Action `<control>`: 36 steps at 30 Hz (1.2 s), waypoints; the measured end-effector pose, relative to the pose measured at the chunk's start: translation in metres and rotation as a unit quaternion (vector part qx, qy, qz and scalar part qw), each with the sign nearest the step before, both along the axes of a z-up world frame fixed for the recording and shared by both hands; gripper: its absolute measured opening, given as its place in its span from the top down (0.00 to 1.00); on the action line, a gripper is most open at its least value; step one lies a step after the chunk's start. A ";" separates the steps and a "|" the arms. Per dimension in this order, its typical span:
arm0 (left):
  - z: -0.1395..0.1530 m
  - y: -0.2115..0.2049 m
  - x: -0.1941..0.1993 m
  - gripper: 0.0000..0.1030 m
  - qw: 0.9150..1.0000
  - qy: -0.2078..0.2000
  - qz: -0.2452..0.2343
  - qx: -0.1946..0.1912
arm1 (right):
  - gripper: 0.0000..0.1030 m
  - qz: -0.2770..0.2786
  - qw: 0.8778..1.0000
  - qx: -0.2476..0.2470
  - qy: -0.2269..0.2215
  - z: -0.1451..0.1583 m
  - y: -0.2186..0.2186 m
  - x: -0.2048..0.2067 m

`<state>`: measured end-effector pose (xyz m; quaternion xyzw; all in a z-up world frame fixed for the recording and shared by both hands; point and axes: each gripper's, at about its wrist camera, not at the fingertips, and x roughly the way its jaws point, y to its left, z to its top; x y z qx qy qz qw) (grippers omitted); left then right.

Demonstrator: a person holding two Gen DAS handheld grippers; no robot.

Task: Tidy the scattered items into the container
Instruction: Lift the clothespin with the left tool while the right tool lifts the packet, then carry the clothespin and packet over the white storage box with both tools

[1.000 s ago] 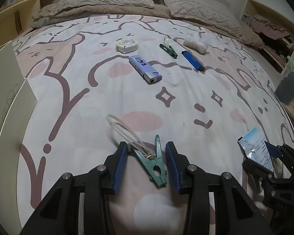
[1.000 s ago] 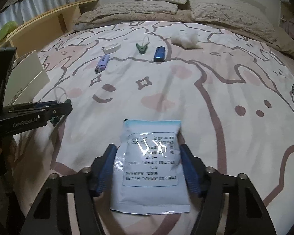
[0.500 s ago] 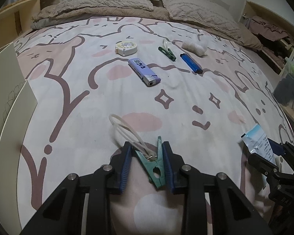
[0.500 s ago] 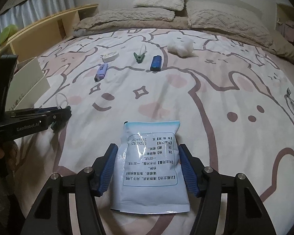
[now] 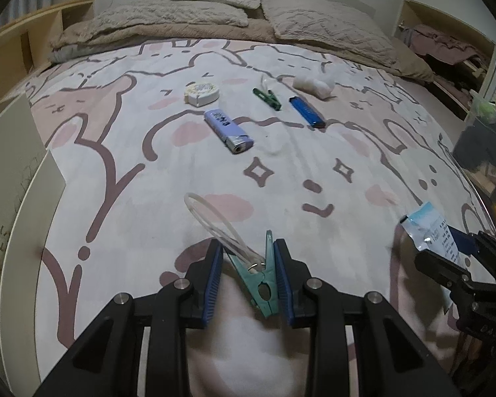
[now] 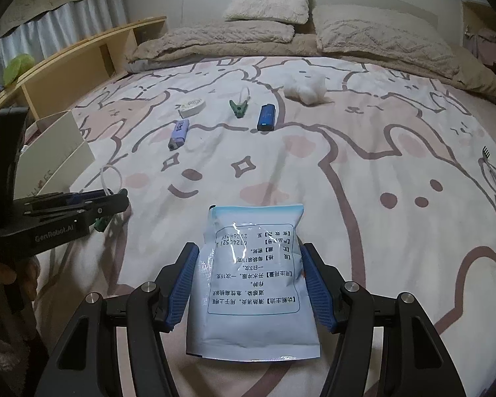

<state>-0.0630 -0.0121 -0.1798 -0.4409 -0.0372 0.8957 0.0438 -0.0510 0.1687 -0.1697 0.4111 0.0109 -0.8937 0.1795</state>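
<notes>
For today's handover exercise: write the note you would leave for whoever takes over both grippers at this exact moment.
Left gripper: shut on the teal clothespin, on the bedspread.
Right gripper: pads against both edges of the white sachet.
Still on the bed: tape measure, purple lighter, dark green clip, blue lighter, white wad.
The cream box stands at the bed's left edge.
Done: nothing visibly inside yet. Left: carry these two over, then the other five.

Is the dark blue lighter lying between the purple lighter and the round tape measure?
No. The dark blue lighter lies off to the right, past the green clip, while the purple lighter sits just below the tape measure.
</notes>
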 end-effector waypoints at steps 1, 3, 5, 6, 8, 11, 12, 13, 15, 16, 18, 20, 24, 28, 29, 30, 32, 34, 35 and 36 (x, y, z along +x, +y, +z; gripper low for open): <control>0.002 0.001 0.002 0.70 1.000 0.003 -0.001 -0.002 | 0.38 0.000 1.000 -0.001 0.001 0.001 0.000 0.001; 0.006 0.003 0.005 0.70 1.000 0.009 -0.004 -0.004 | 0.38 -0.001 1.000 -0.006 0.002 0.003 0.002 0.002; 0.010 0.005 0.009 0.70 1.000 0.015 -0.006 -0.005 | 0.38 -0.001 1.000 -0.011 0.006 0.008 0.003 0.003; 0.012 0.005 0.010 0.70 1.000 0.018 -0.006 -0.005 | 0.38 -0.001 1.000 -0.012 0.009 0.010 0.003 0.003; 0.016 0.006 0.013 0.70 1.000 0.024 -0.007 -0.007 | 0.38 -0.001 1.000 -0.012 0.015 0.015 0.002 0.005; 0.022 0.006 0.017 0.70 0.999 0.032 -0.006 -0.005 | 0.38 0.002 1.000 -0.005 0.025 0.020 0.001 0.008; 0.025 0.007 0.018 0.70 0.999 0.034 -0.006 -0.004 | 0.38 0.003 1.000 -0.001 0.028 0.022 0.000 0.009; 0.028 0.008 0.020 0.70 0.999 0.038 -0.008 -0.004 | 0.38 0.004 1.000 0.003 0.031 0.024 0.000 0.010; 0.035 0.009 0.023 0.70 0.999 0.046 -0.010 -0.005 | 0.38 0.005 0.999 0.011 0.039 0.030 0.001 0.013; 0.039 0.010 0.024 0.70 0.999 0.049 -0.011 -0.003 | 0.38 0.004 0.999 0.012 0.042 0.032 0.002 0.014; 0.046 0.012 0.027 0.70 0.998 0.055 -0.014 -0.001 | 0.38 -0.001 0.999 0.008 0.048 0.038 0.006 0.017; 0.051 0.013 0.031 0.70 0.998 0.059 -0.015 0.000 | 0.38 -0.004 0.999 0.007 0.052 0.044 0.009 0.021; 0.062 0.014 0.041 0.70 0.998 0.067 -0.018 0.002 | 0.38 0.000 0.998 0.012 0.062 0.055 0.009 0.030; 0.074 0.014 0.051 0.70 0.997 0.077 -0.019 0.003 | 0.38 0.006 0.997 0.020 0.070 0.066 0.007 0.036; 0.078 0.013 0.053 0.70 0.997 0.080 -0.019 0.004 | 0.38 0.008 0.997 0.024 0.075 0.071 0.006 0.039; 0.081 0.012 0.056 0.70 0.996 0.083 -0.019 0.005 | 0.38 0.009 0.997 0.026 0.079 0.075 0.006 0.041; 0.089 0.009 0.061 0.70 0.996 0.089 -0.017 0.006 | 0.38 0.011 0.996 0.021 0.082 0.082 0.007 0.042; 0.096 0.006 0.065 0.70 0.995 0.094 -0.015 0.010 | 0.38 0.012 0.996 0.015 0.083 0.089 0.008 0.044; 0.099 0.004 0.066 0.70 0.995 0.096 -0.014 0.012 | 0.38 0.013 0.996 0.013 0.085 0.093 0.009 0.046; 0.103 0.003 0.068 0.70 0.995 0.099 -0.014 0.013 | 0.38 0.013 0.996 0.013 0.087 0.096 0.009 0.047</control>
